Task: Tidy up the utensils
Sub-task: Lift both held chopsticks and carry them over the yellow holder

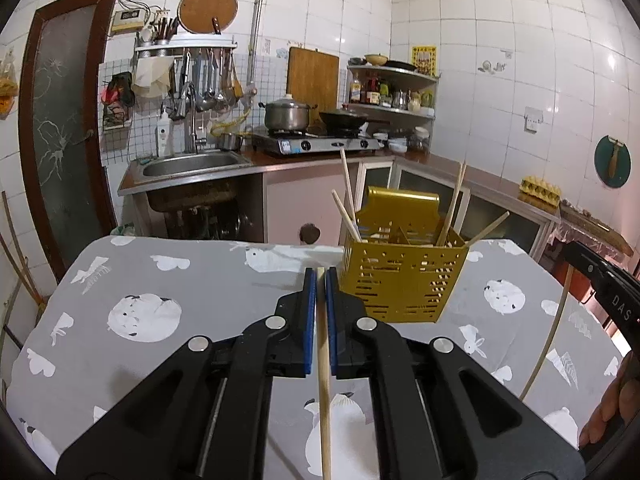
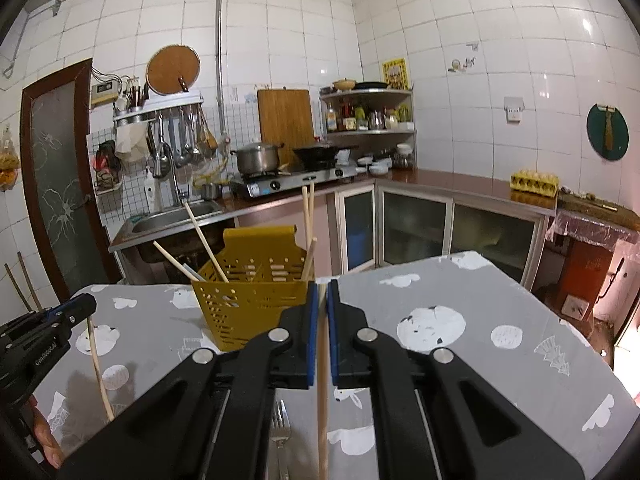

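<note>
A yellow slotted utensil holder (image 1: 402, 276) (image 2: 250, 296) stands on the grey patterned table, with several wooden chopsticks leaning out of it. My left gripper (image 1: 320, 274) is shut on a wooden chopstick (image 1: 324, 392) that hangs down between the blue pads, just left of the holder. My right gripper (image 2: 322, 290) is shut on another chopstick (image 2: 322, 408), close behind the holder's right side. Each gripper shows at the edge of the other view, the right one (image 1: 600, 280) and the left one (image 2: 52, 320), with its chopstick hanging below. A fork (image 2: 280, 428) lies on the cloth under the right gripper.
The table (image 1: 192, 280) carries a grey cloth with white animal prints. Beyond it run a sink (image 1: 188, 164), a gas stove with a pot (image 1: 286, 114) and a wok, a corner shelf and a counter with an egg tray (image 2: 534, 184). A hand (image 2: 48, 440) shows at lower left.
</note>
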The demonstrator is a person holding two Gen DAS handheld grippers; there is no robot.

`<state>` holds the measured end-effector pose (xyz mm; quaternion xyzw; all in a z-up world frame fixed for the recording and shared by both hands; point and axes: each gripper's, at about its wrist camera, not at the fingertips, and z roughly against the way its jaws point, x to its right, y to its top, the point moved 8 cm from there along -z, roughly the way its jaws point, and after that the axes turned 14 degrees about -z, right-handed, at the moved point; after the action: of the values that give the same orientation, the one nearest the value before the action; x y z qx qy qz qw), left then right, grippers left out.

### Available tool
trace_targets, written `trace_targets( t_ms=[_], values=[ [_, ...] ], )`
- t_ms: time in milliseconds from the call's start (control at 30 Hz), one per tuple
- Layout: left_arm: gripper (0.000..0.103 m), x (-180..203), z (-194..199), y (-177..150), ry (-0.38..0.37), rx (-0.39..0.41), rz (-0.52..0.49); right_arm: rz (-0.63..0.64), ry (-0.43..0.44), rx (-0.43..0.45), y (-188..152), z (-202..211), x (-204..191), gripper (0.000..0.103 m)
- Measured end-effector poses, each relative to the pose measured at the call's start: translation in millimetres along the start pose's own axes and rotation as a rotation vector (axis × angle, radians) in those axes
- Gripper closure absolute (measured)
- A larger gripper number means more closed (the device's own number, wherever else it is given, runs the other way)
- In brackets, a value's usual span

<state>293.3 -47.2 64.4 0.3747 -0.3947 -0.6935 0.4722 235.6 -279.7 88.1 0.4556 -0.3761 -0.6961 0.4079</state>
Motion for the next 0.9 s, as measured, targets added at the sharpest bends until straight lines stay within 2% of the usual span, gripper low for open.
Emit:
trace_targets(
  t_ms=[333,900],
  values=[
    [0.099,-1.9,16.4,20.2,0.017,0.081,-0.002,-0.011,0.021,0.042,14.6,2.8,-5.9,0.098],
    [0.099,3.1,1.9,43.0,-0.006,0.118,0.005,0.015,0.047,0.044,29.7,-15.3,-14.3,0.098]
  ],
)
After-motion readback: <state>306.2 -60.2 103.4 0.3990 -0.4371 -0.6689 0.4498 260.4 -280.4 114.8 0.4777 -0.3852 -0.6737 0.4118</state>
